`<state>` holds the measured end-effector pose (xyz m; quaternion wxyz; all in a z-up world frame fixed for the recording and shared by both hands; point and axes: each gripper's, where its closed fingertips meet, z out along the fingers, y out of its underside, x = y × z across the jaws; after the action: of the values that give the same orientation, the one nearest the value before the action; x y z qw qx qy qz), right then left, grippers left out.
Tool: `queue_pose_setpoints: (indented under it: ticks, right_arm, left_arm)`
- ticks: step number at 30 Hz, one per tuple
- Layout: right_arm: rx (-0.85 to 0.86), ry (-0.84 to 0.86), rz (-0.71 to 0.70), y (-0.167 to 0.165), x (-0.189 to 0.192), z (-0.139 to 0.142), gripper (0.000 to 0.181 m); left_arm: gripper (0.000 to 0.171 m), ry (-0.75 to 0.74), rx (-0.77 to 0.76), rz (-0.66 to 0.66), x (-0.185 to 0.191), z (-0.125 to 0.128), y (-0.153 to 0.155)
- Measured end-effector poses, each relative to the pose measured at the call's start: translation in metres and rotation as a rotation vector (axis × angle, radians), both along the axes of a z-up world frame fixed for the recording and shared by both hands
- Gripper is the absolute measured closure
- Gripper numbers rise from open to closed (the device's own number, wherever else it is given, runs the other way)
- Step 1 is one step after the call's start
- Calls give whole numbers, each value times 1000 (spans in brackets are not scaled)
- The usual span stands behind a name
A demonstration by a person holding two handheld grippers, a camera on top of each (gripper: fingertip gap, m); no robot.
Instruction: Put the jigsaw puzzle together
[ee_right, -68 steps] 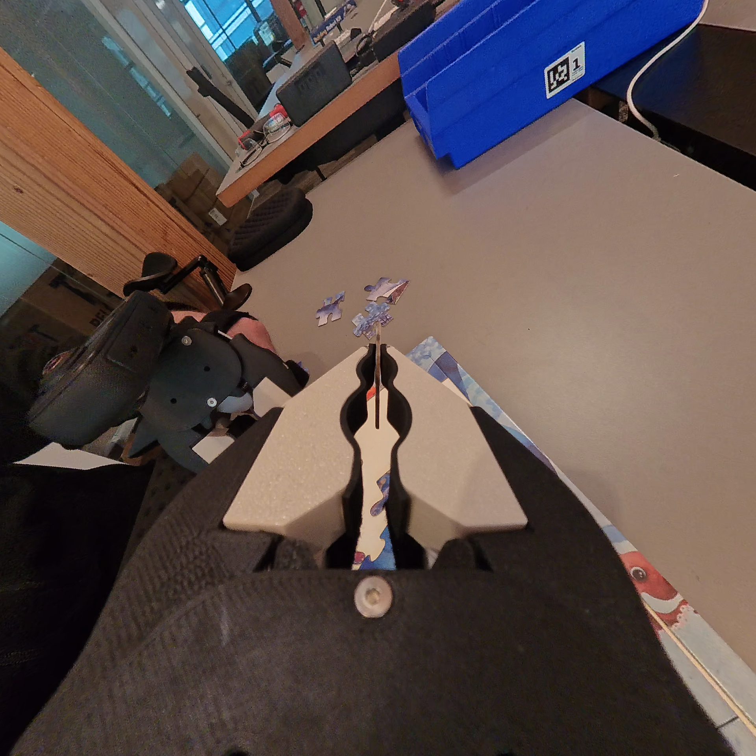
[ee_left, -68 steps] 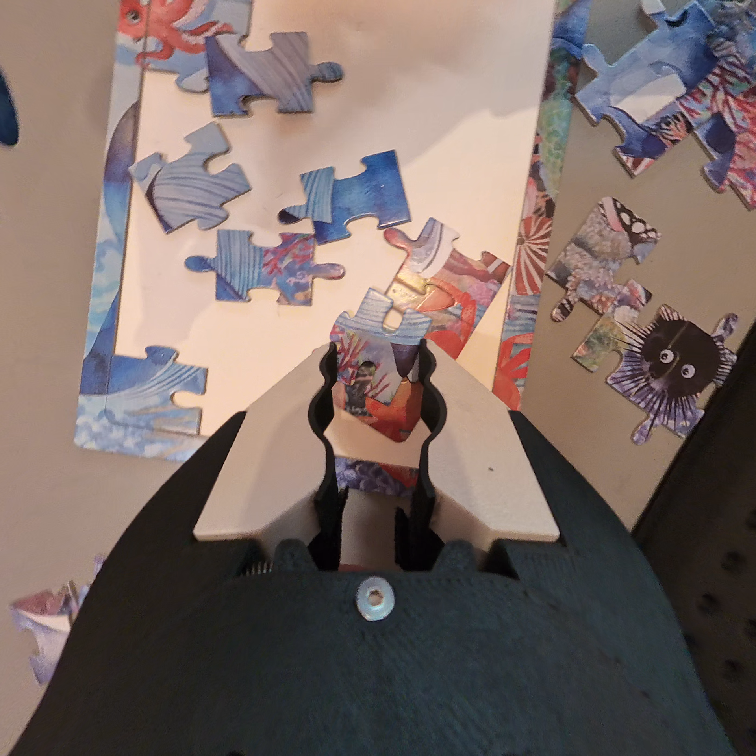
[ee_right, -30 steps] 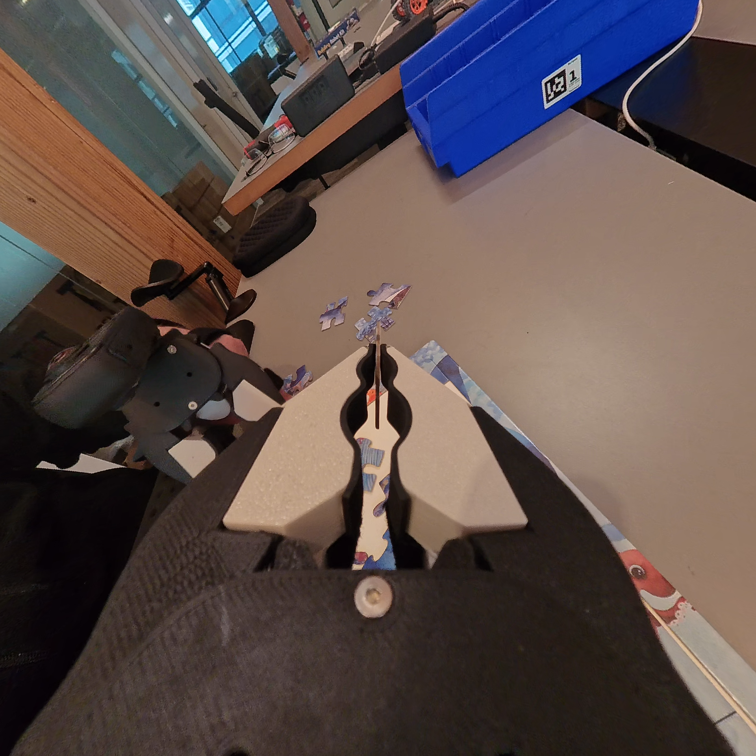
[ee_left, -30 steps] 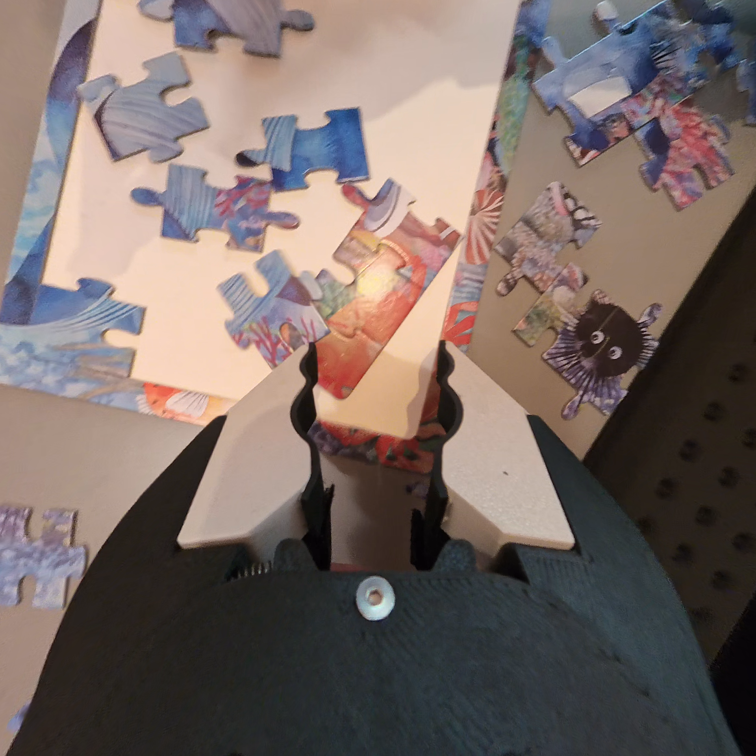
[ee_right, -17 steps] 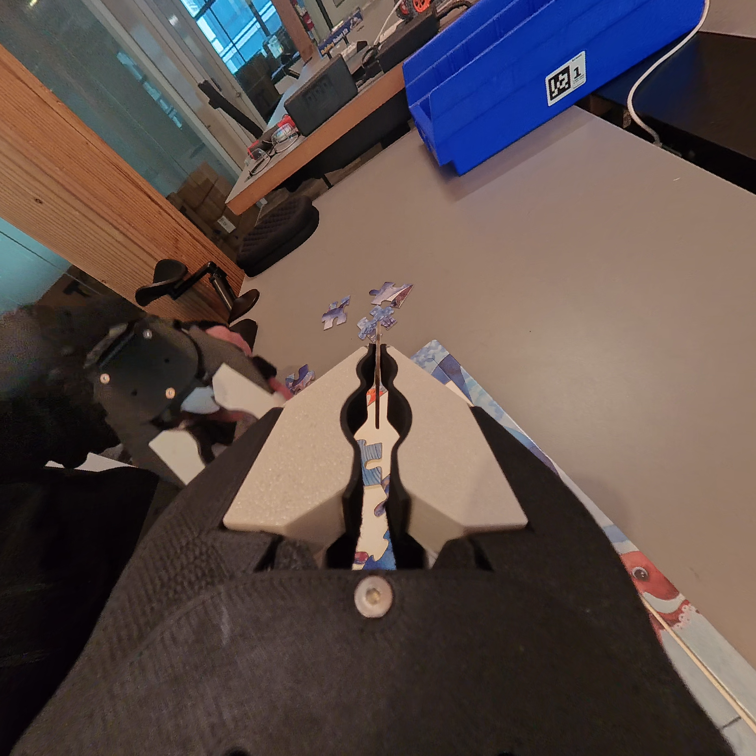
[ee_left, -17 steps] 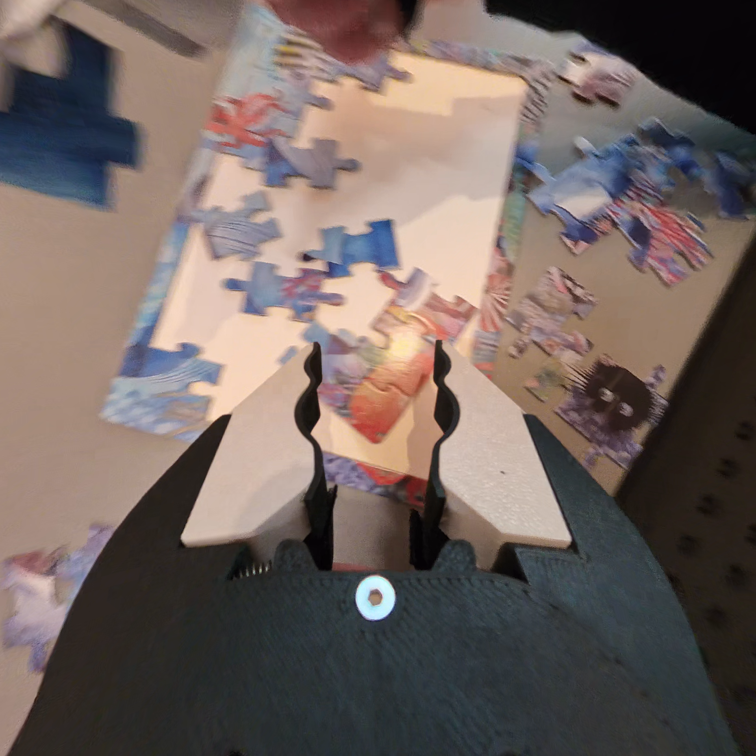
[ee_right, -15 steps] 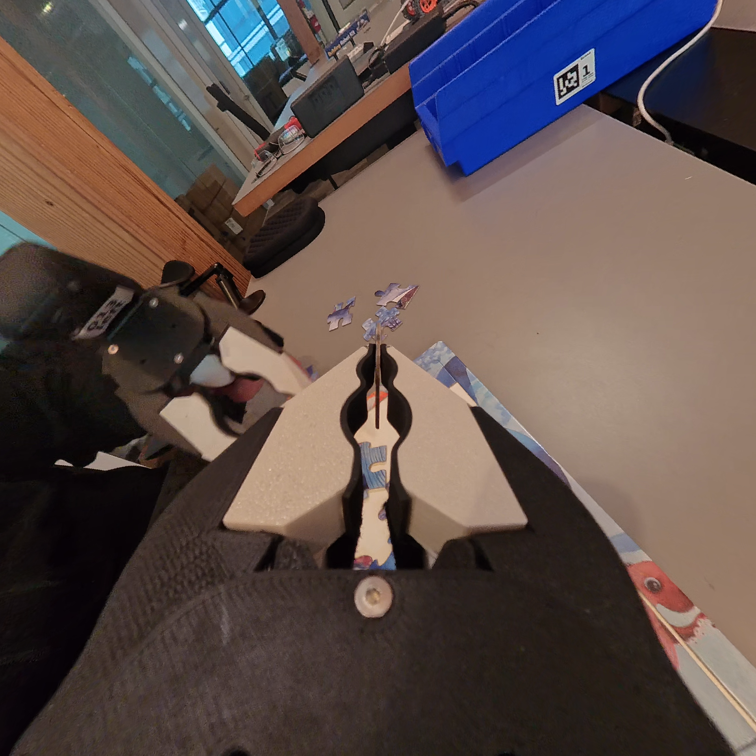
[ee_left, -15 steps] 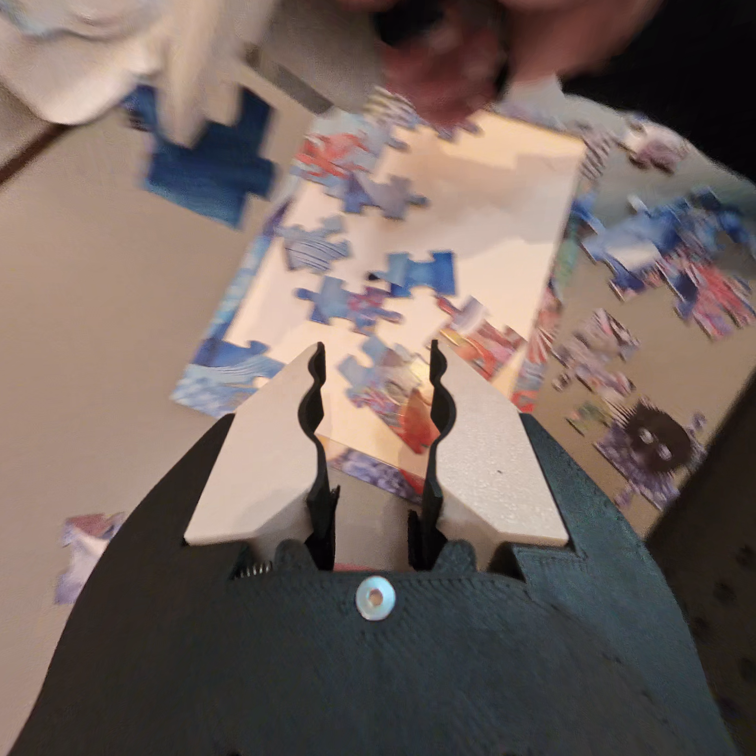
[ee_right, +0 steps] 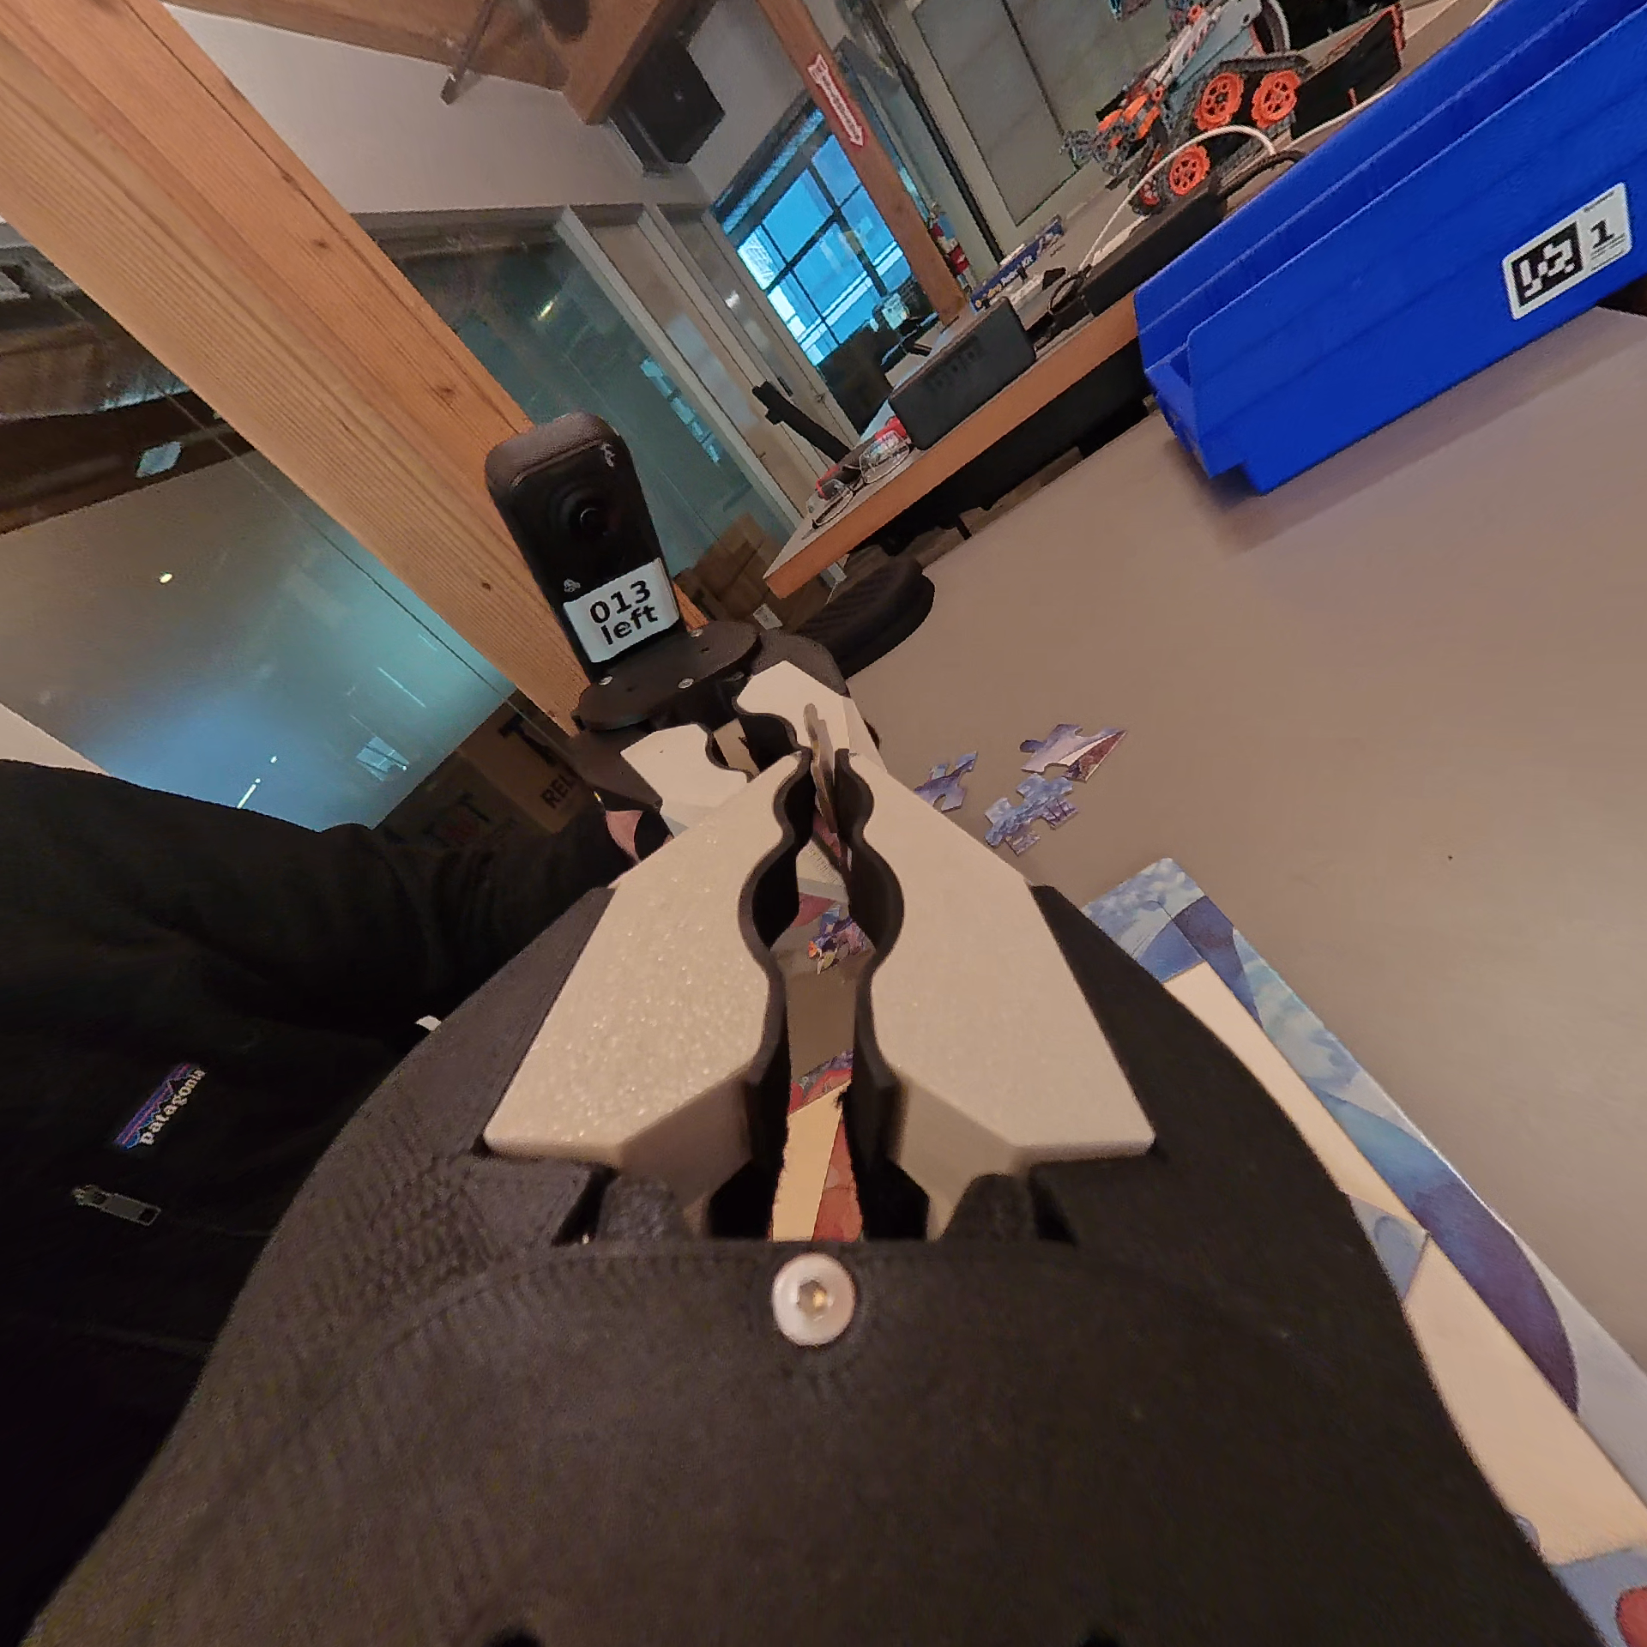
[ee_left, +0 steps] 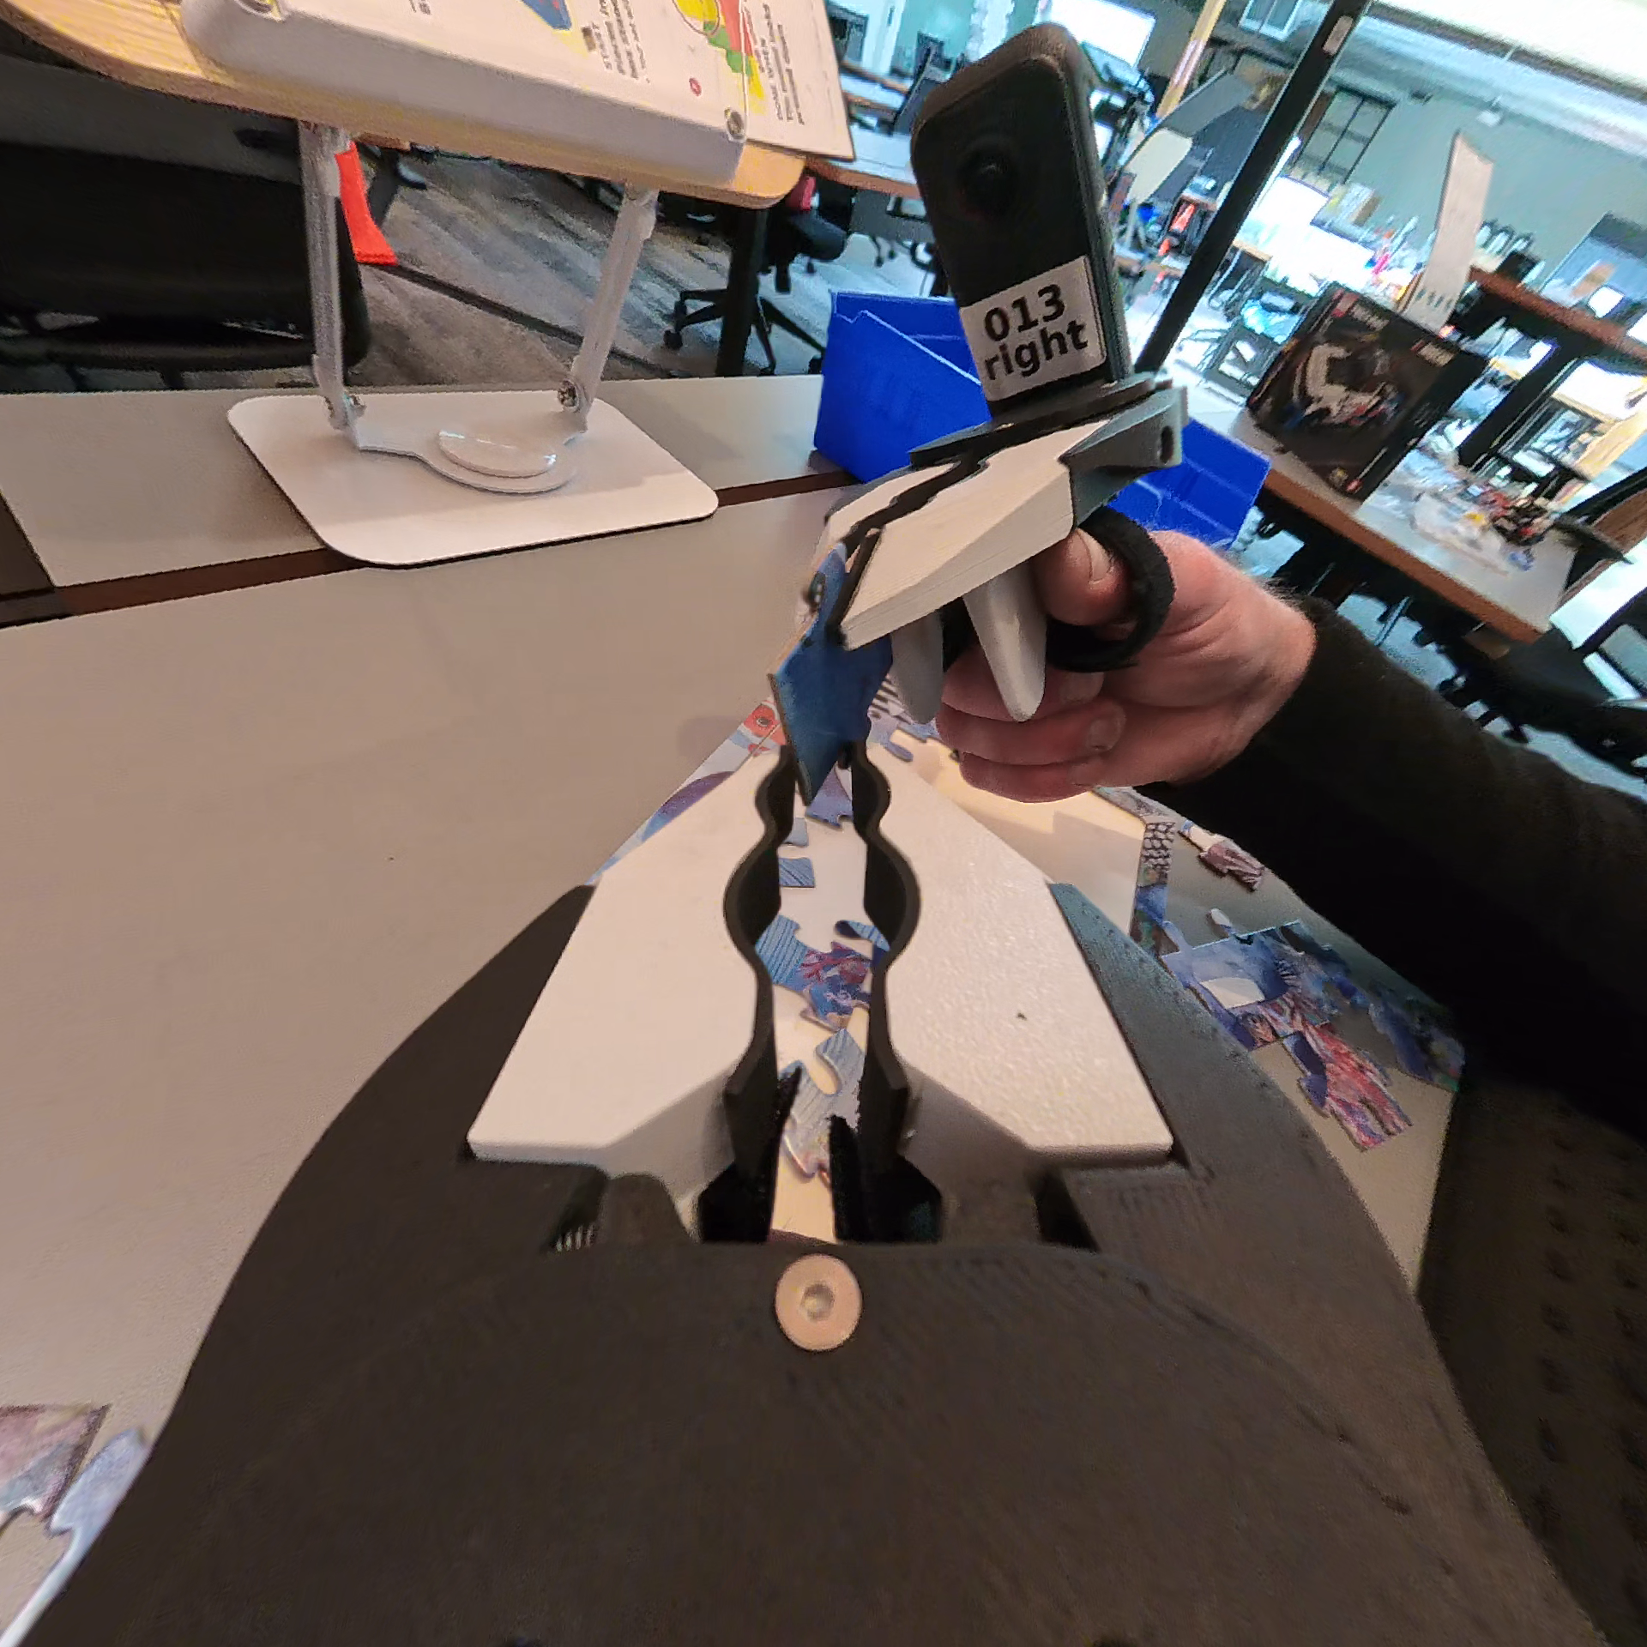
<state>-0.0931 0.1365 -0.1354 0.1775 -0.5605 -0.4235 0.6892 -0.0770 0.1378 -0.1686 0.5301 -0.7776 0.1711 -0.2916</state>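
My left gripper (ee_left: 818, 784) is raised off the table (ee_left: 312, 802) with its jaws parted by a narrow gap; the lower tip of a blue puzzle piece (ee_left: 824, 704) hangs right between the fingertips, and I cannot tell whether they touch it. Down through the gap I see loose pieces (ee_left: 824, 967) lying on the pale puzzle board (ee_left: 1052, 824). At 3 o'clock from the gripper, more joined pieces (ee_left: 1292, 1016) sit on the table beside the board. At 12 o'clock, my right gripper (ee_left: 842, 570) pinches the blue piece by its upper edge, jaws closed on it, held in a hand (ee_left: 1150, 677). From the right wrist view, that gripper (ee_right: 824, 775) grips the piece (ee_right: 815, 740) edge-on. Beyond, at 1 o'clock, three stray pieces (ee_right: 1034, 807) lie on the table, with a blue bin (ee_right: 1390, 294) farthest back.
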Motion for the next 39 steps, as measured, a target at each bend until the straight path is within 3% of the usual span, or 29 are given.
queue_pose_setpoints:
  ticks: [4,13,18,22,27,36,39]
  right_arm:
    - [3,0,11,0,2,1,178]
    - [104,-143,37,0,22,-14,172]
    - [127,-211,-9,15,31,-25,164]
    - [313,-538,-111,42,52,-77,153]
    - [480,-867,-78,47,83,-120,144]
    - [561,-971,30,27,82,-137,143]
    - [555,-926,69,15,75,-131,144]
  left_arm:
    - [166,-46,1,-29,-1,5,-1]
    - [171,87,-27,-171,11,3,-8]
    - [171,137,-40,-120,-11,0,2]
    - [171,188,-111,-67,-39,-22,5]
    - [171,238,-192,-77,-56,-46,-2]
    - [171,269,-232,-34,-77,-59,-3]
    - [171,287,-244,-28,-79,-64,-2]
